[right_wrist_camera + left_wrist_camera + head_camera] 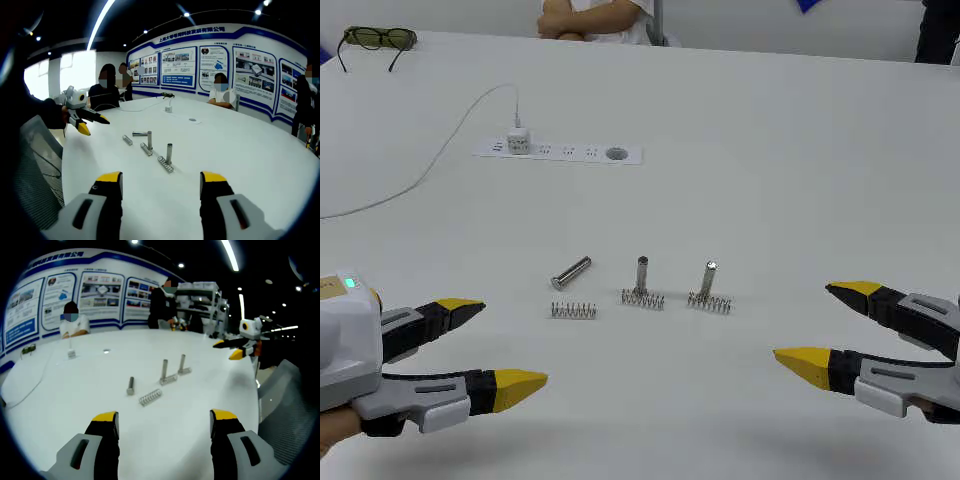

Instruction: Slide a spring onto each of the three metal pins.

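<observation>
Twice saw jaws spread, gripping nothing: left gripper (512, 342), right gripper (802, 320). Between them found three pins (642, 270), one lying, two upright, springs (642, 299) loose on table (790, 150) just nearer. Beyond pins, noted power strip (560, 152), cable (430, 165), glasses (378, 38). Lost right gripper's body past frame edge.

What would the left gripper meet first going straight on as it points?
Likely the nearest spring, lying just ahead of the left gripper, whose jaws stand open; height is unclear, so it might pass over.

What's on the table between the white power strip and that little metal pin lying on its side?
Nothing: in the head view the table between the power strip and the lying pin is bare.
</observation>
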The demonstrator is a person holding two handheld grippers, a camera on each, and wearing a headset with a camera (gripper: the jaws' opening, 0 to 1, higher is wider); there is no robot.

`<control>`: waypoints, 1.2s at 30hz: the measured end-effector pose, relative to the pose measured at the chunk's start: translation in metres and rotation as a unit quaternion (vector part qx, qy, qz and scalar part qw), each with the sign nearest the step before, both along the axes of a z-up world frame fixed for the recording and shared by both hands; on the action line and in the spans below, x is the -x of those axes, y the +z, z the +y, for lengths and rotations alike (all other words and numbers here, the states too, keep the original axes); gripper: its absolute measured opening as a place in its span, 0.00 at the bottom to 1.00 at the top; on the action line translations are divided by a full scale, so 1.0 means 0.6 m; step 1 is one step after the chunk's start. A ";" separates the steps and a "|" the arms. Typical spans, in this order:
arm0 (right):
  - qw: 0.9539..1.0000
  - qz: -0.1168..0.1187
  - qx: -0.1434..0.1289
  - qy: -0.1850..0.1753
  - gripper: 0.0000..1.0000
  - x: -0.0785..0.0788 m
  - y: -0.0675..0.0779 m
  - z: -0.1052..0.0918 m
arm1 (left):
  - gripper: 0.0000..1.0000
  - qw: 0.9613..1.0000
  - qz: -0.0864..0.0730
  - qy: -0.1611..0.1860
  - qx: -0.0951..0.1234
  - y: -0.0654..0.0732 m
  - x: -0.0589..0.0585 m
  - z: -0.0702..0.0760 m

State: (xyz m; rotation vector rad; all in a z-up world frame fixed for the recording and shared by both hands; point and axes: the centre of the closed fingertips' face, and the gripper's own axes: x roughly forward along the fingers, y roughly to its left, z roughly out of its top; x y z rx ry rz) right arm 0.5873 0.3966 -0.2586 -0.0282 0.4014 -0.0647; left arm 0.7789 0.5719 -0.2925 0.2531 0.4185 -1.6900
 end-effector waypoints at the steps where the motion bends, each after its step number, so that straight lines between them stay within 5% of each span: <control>1: 1.000 0.000 0.000 0.000 0.64 0.000 0.000 0.000 | 0.75 1.000 -0.001 0.000 0.000 0.001 -0.001 0.000; 17: 1.000 0.003 -0.002 -0.004 0.63 0.004 -0.006 0.000 | 0.72 1.000 -0.019 -0.002 -0.006 0.021 -0.029 -0.019; 36: 1.000 0.007 -0.003 -0.011 0.63 0.013 -0.017 -0.001 | 0.65 0.999 -0.045 0.003 -0.003 0.053 -0.079 -0.077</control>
